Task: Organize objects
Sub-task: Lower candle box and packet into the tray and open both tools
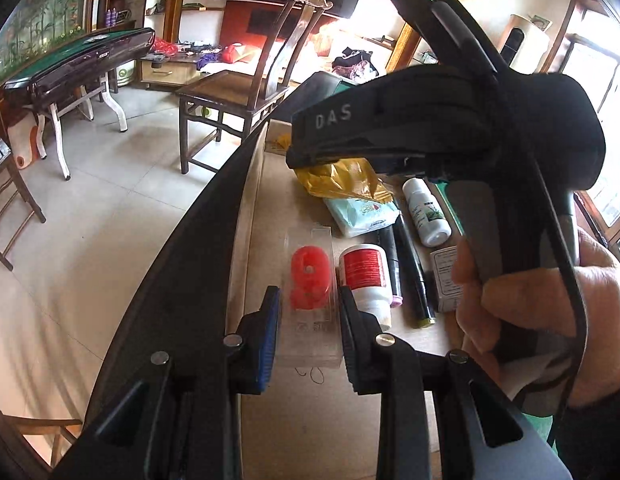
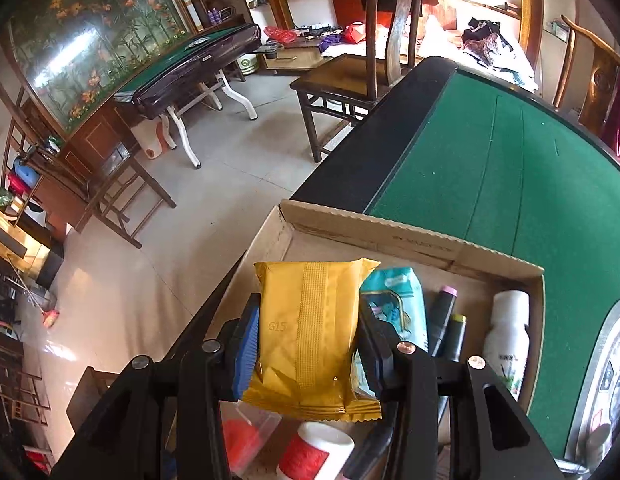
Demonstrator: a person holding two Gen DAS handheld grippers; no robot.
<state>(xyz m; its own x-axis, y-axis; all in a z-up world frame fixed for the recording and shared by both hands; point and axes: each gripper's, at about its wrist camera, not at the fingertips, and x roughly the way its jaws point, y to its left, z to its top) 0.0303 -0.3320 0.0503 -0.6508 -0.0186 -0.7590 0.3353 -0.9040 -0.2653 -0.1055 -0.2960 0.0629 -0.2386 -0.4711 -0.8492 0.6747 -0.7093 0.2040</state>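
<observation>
My left gripper (image 1: 308, 296) is shut on a clear plastic case (image 1: 311, 320) with a red piece inside, held low over a cardboard tray (image 1: 270, 208). My right gripper (image 2: 308, 304) is shut on a yellow foil packet (image 2: 310, 340) and holds it above the tray's (image 2: 389, 236) left half. In the left wrist view the right gripper (image 1: 306, 158) hangs over the tray's far part, a hand around its handle and the yellow packet (image 1: 341, 180) under it. The clear case (image 2: 242, 436) also shows at the bottom of the right wrist view.
In the tray lie a red-labelled white bottle (image 1: 363, 272), a green-labelled white bottle (image 2: 505, 336), a teal tissue pack (image 2: 397, 300), dark markers (image 1: 409, 276) and a small carton (image 1: 445, 276). The tray sits on a green felt table (image 2: 509, 180). A wooden chair (image 1: 238, 96) stands beyond.
</observation>
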